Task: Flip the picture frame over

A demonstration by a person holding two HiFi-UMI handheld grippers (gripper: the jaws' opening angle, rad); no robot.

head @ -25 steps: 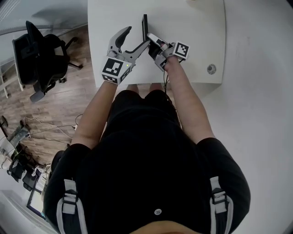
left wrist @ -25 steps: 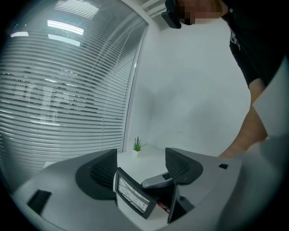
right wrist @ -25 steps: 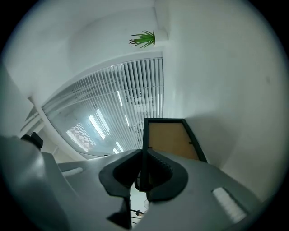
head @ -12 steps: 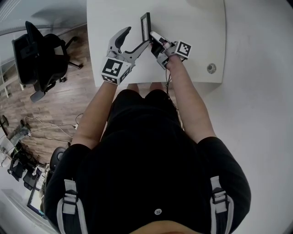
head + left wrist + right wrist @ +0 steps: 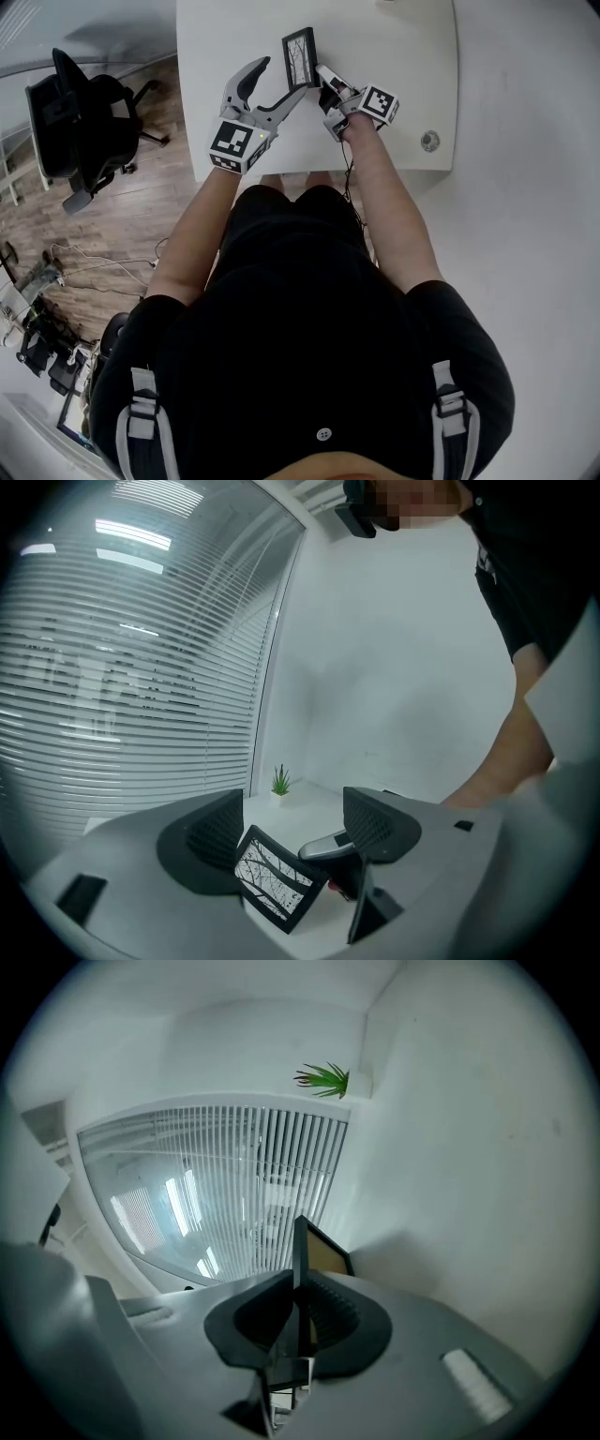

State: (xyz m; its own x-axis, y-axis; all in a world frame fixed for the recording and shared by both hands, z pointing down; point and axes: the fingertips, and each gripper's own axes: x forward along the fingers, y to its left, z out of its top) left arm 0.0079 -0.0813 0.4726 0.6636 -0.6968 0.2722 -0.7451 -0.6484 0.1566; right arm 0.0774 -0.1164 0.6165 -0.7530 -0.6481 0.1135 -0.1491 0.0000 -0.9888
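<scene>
Clamping tight on one edge of the black picture frame [image 5: 299, 58], the right gripper [image 5: 300, 1312] holds it tilted in the air, with its print of bare branches facing up. The white table [image 5: 394, 84] lies below the frame. Just left of the frame, the left gripper [image 5: 295, 832] has its jaws spread wide and grasps nothing; whether its nearer jaw touches the frame cannot be told. A small potted plant [image 5: 280, 781] stands beyond the frame, and an office chair [image 5: 80, 122] sits well off to its left.
</scene>
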